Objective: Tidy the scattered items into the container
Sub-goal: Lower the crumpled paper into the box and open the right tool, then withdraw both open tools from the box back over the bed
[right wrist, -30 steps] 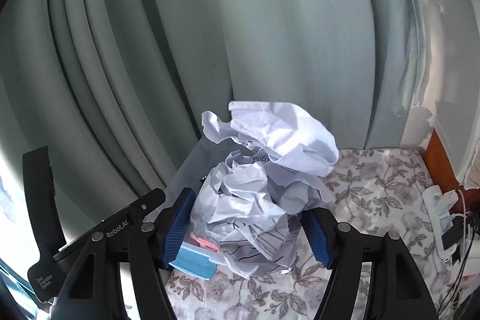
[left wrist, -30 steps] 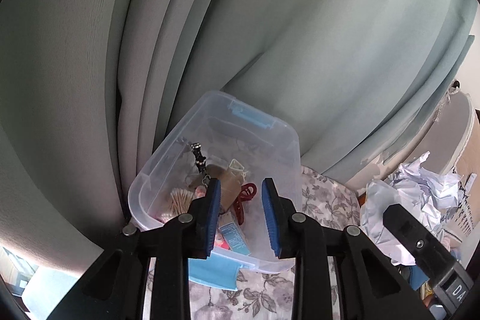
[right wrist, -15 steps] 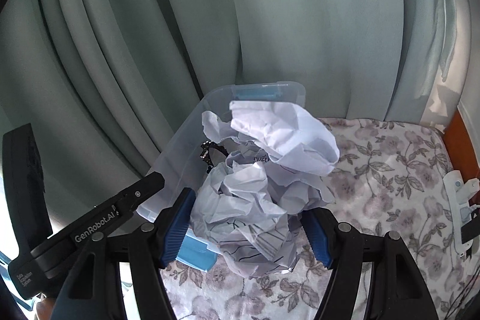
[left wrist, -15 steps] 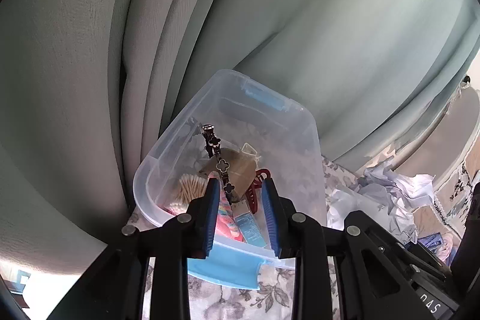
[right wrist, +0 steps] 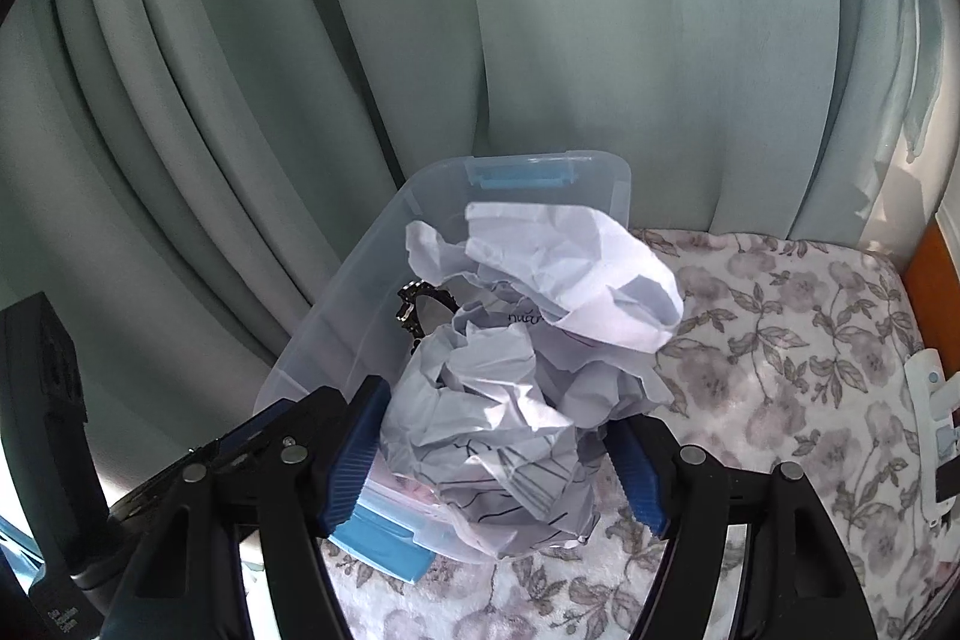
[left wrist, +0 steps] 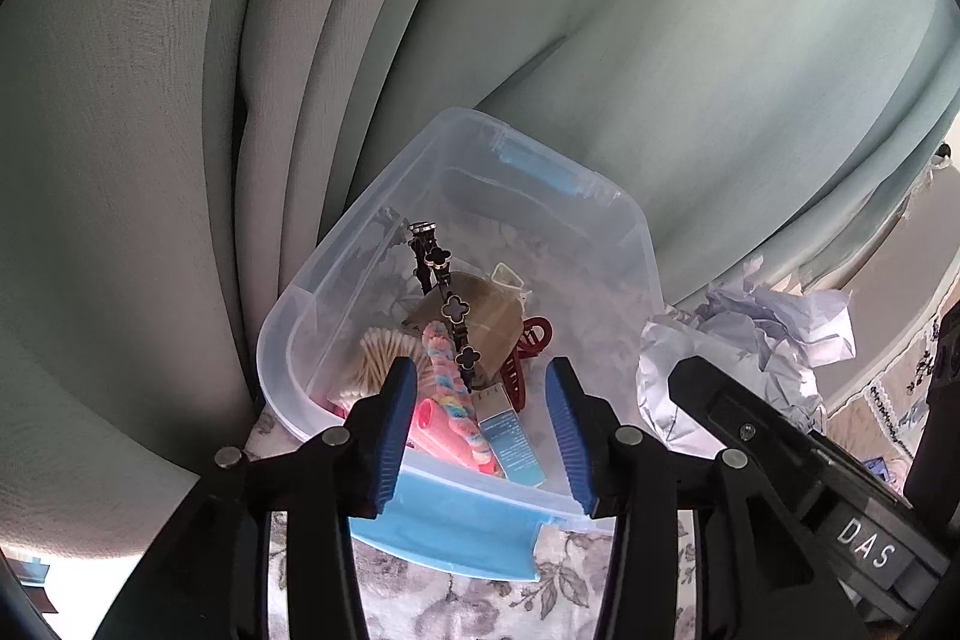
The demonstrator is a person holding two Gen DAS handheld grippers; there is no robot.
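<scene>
A clear plastic container (left wrist: 336, 280) with blue latches stands on the floral cloth against the curtain. In it lie cotton swabs (left wrist: 378, 358), a pastel hair tie (left wrist: 447, 388), a red hair claw (left wrist: 522, 370) and a small tube (left wrist: 510, 442). A black clover bracelet (left wrist: 450, 307) drapes over these items, clear of both pads. My left gripper (left wrist: 480, 400) hovers over the container's near rim, its jaws opening with nothing pressed between them. My right gripper (right wrist: 498, 436) is shut on a ball of crumpled paper (right wrist: 540, 340), at the container's (right wrist: 360, 280) near right corner. The bracelet (right wrist: 408, 304) peeks out behind the paper.
Pale green curtain folds (right wrist: 540, 40) hang right behind the container. The floral cloth (right wrist: 780, 370) stretches to the right, with a white power strip (right wrist: 930, 400) and an orange wooden edge (right wrist: 924, 256) at its far side. The right gripper's black body (left wrist: 780, 448) crowds the left view's lower right.
My left jaws have widened and the bracelet, pinched before, now lies free in the container. The right gripper has carried the paper leftward and down, up to the container.
</scene>
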